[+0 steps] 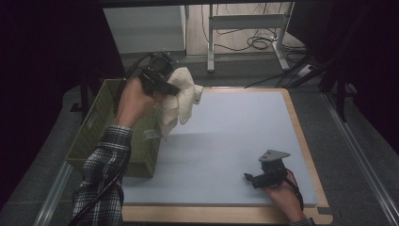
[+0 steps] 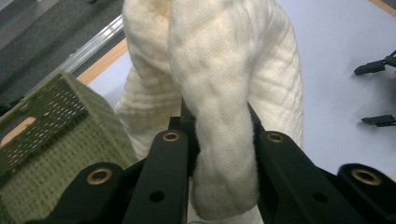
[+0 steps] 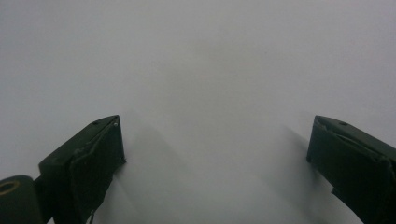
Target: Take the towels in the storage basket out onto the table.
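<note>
We see a light blue mat [image 1: 235,141] covering most of a wood-edged table [image 1: 301,122], w/ grey carpet around it. At the table's left edge sits an olive-green woven basket [image 1: 101,127], long side running near to far; in the left gripper view its perforated wall [image 2: 51,140] shows bottom left.

Next in size: the person's left forearm in a plaid sleeve [image 1: 103,183], coming up from the near left and crossing over the basket. The left hand [image 1: 131,101] holds the left gripper [image 1: 167,89] raised above the basket's far right corner, at the mat's far left.

The white quilted cloth [image 1: 181,99] hangs from that gripper, bunched up, draping down over the basket's right rim and the mat edge, clear of the table surface as far as we can tell. In the left gripper view the cloth [image 2: 224,93] runs straight between the two black jaws, both pads pressed into a thick fold, so the jaws are pinching the cloth, rest of it dangling beyond.

The right hand [image 1: 284,197] sits at the near right of the mat, well apart from cloth & basket. It holds the right gripper [image 1: 251,178], grey three-cornered plate on top, pointing left, low over the mat. In the right gripper view its jaws stand spread wide, just bare mat [image 3: 210,70] between them.
</note>
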Motion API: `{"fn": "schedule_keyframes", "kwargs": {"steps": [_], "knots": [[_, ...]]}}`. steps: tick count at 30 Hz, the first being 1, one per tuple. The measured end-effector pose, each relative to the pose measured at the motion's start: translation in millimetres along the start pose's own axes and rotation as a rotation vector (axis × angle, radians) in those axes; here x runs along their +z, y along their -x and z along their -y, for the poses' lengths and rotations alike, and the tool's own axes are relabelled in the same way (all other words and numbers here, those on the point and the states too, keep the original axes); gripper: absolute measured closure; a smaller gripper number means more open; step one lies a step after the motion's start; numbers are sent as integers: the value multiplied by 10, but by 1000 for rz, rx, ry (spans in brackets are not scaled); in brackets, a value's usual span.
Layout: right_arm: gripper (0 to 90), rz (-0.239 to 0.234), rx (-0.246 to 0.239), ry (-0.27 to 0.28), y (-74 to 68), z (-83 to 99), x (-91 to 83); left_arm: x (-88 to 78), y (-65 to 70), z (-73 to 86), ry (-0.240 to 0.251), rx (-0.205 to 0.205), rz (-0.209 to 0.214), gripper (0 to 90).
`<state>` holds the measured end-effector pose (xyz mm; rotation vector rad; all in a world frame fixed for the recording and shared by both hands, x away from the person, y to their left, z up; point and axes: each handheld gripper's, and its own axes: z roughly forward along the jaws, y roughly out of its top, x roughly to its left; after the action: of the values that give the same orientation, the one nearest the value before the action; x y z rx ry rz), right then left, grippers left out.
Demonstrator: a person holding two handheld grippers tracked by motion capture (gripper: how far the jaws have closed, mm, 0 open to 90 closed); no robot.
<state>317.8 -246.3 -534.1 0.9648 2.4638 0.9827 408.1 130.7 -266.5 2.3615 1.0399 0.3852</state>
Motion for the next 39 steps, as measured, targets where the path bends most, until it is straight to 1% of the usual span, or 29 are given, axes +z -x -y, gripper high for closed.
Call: {"fn": "schedule_keyframes", "kwargs": {"steps": [3,4,5,6,7,8,10,11,12,14,15,16,17,18,19,20,21,25,26,28,31,34,35,36,39], "knots": [[40,0,0,0,0,0,0,50,43,-34,1,5,10,796],[40,0,0,0,0,0,0,79,63,-51,-2,11,16,796],[40,0,0,0,0,0,0,146,109,-81,-6,18,25,796],[40,0,0,0,0,0,0,146,109,-81,-6,18,25,796],[40,0,1,0,0,0,0,221,156,-104,-11,29,35,795],[40,0,1,0,0,0,0,221,156,-104,-11,29,35,795],[40,0,0,0,1,0,0,342,221,-124,-15,40,46,793],[40,0,-2,0,2,0,1,382,234,-128,-26,51,53,793],[40,0,-2,0,2,0,1,434,258,-129,-23,53,57,793],[40,0,-2,0,2,1,1,530,296,-127,-33,62,72,793],[40,0,-2,0,2,1,1,530,296,-127,-33,62,72,792],[40,-1,0,0,1,0,-1,632,334,-117,-35,63,87,792],[40,0,-2,0,2,1,1,680,350,-111,-35,64,95,792],[40,-1,0,0,1,0,0,725,361,-107,-44,71,102,792],[40,-2,1,-1,0,0,-1,725,361,-107,-44,71,102,792],[40,0,-1,0,2,1,1,778,379,-99,-44,73,112,791],[40,-2,1,-1,1,0,-1,877,420,-84,-52,76,127,791],[40,-1,-1,0,2,1,1,1077,495,-40,-66,87,155,789],[40,-1,-1,0,2,1,1,1077,495,-40,-66,87,155,789],[40,-1,1,0,1,1,1,1185,525,-7,-80,90,171,788],[40,-1,0,1,1,1,2,1342,561,57,-85,88,182,783],[41,-1,1,1,1,1,1,1495,574,126,-87,85,182,779],[41,1,-1,2,2,1,2,1594,577,174,-88,75,187,775],[41,1,-1,2,2,1,2,1594,577,174,-88,75,187,775],[41,1,-2,2,3,1,2,1737,580,244,-93,74,183,773]]}}
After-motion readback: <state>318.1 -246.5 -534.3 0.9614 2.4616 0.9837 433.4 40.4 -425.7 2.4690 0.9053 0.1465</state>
